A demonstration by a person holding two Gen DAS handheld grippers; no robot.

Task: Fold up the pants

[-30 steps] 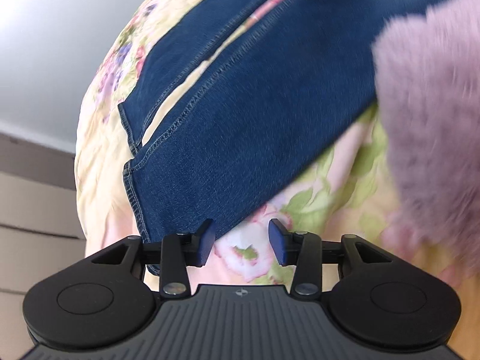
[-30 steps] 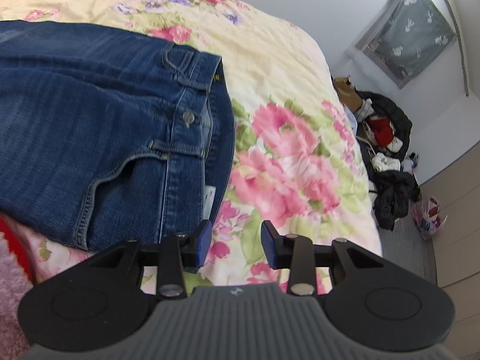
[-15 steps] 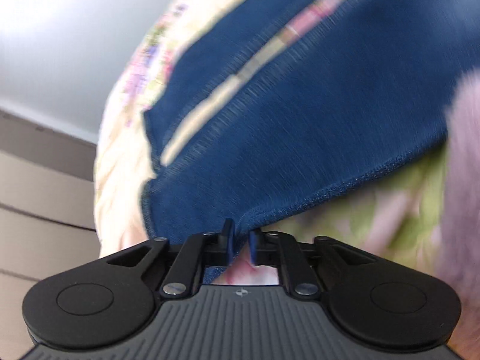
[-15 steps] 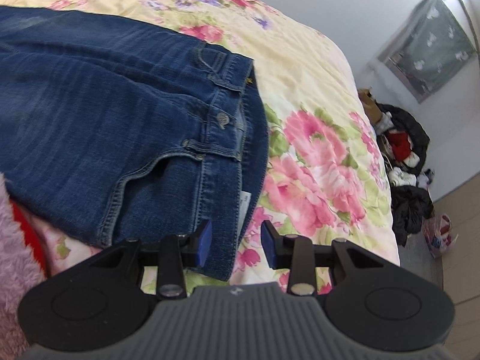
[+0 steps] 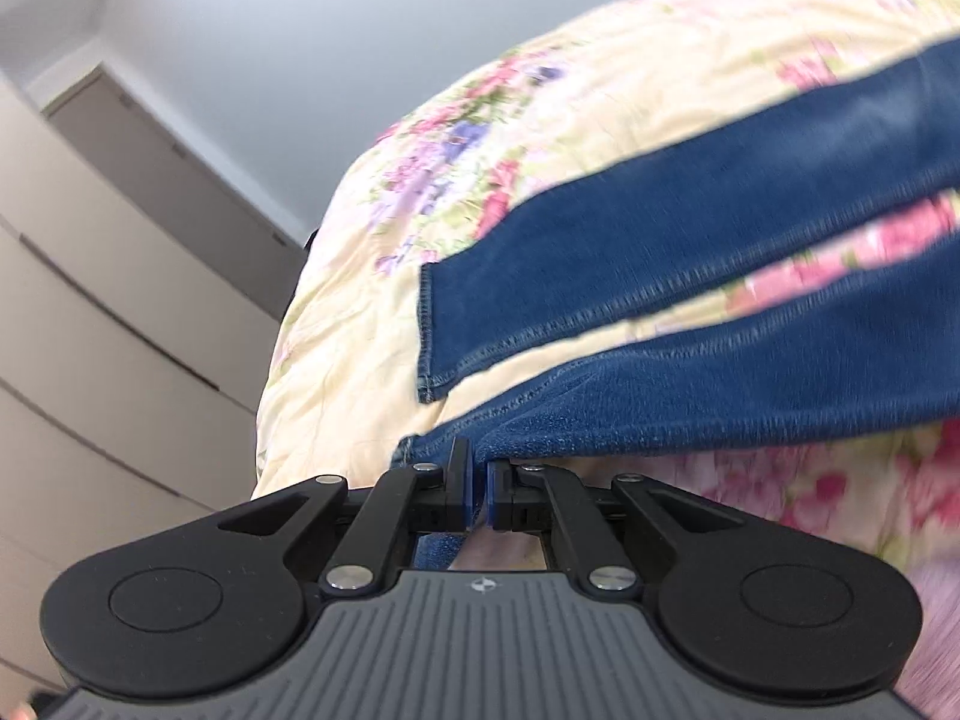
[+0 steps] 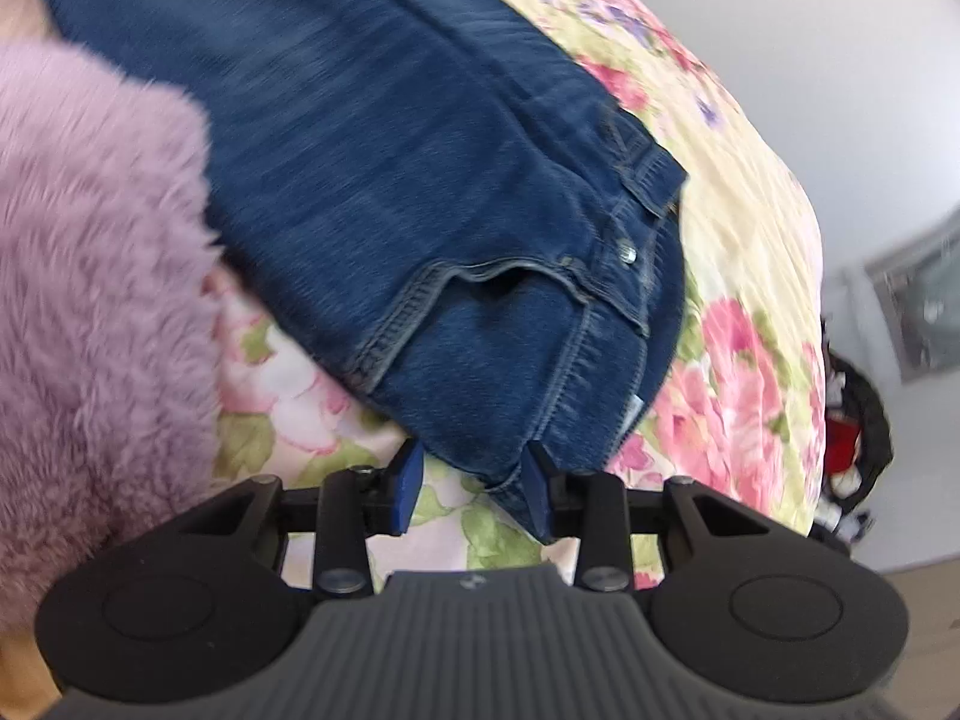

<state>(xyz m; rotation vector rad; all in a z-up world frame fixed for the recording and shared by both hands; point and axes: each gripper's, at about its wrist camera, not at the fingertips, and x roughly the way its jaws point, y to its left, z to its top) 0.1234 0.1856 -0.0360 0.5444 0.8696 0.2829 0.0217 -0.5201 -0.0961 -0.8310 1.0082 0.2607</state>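
The pants (image 5: 690, 252), dark blue denim, lay spread on a bed covered with a floral bedspread (image 5: 372, 324). The left tongs (image 5: 478, 489) were pressed nearly together, pinching the hem corner of the nearer pant leg, and the cloth rose slightly toward the grip. The farther leg lay flat on the bedspread, a strip of floral cover showing between the two legs. The right tongs (image 6: 471, 483) stood spread at the waist end of the pants (image 6: 420, 180), with the lower corner of the waistband lying between the fingers; the right finger touched or nearly touched the denim, the left finger stood apart from it. A metal button (image 6: 628, 252) and a front pocket opening faced up. A fluffy pink fabric (image 6: 90, 276) occupied the left of the right wrist view. Pale drawer fronts (image 5: 108, 324) stood beside the bed.
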